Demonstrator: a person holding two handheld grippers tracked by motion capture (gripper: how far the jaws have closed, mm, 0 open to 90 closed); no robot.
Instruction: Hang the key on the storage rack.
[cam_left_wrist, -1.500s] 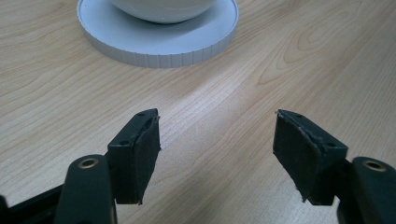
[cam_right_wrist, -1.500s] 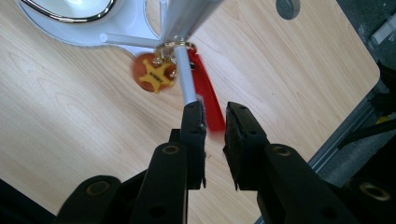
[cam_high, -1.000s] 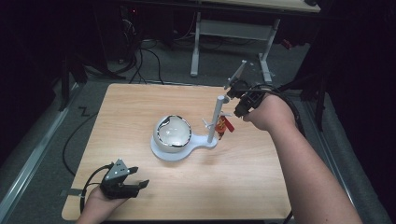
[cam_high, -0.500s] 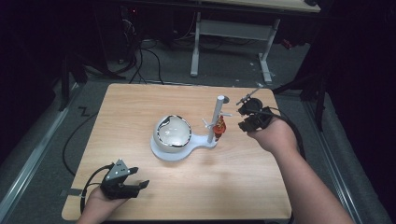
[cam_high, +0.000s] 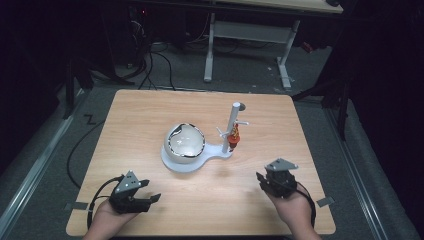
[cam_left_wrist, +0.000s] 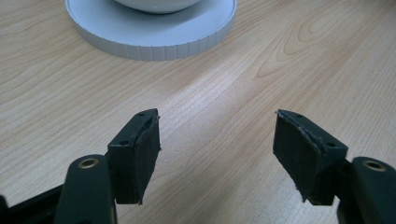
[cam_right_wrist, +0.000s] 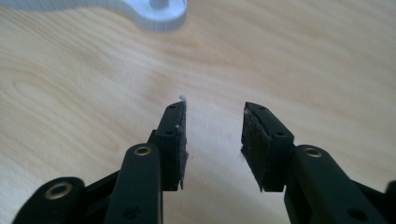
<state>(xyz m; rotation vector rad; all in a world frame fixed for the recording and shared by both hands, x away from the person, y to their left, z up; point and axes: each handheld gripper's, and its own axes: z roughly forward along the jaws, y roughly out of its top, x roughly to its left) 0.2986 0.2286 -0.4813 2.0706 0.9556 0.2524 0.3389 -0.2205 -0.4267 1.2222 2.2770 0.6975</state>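
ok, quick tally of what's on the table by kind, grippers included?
Handheld grippers: 2, the left gripper and the right gripper, both with jaws apart and nothing between them
White stand with post: 1
Bowl on the stand: 1
Small red and orange item hanging on the post: 1
Total: 5

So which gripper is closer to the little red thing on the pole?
Right. The right hand-held gripper sits just below-right of the red thing; the left hand-held gripper is far off at bottom-left.
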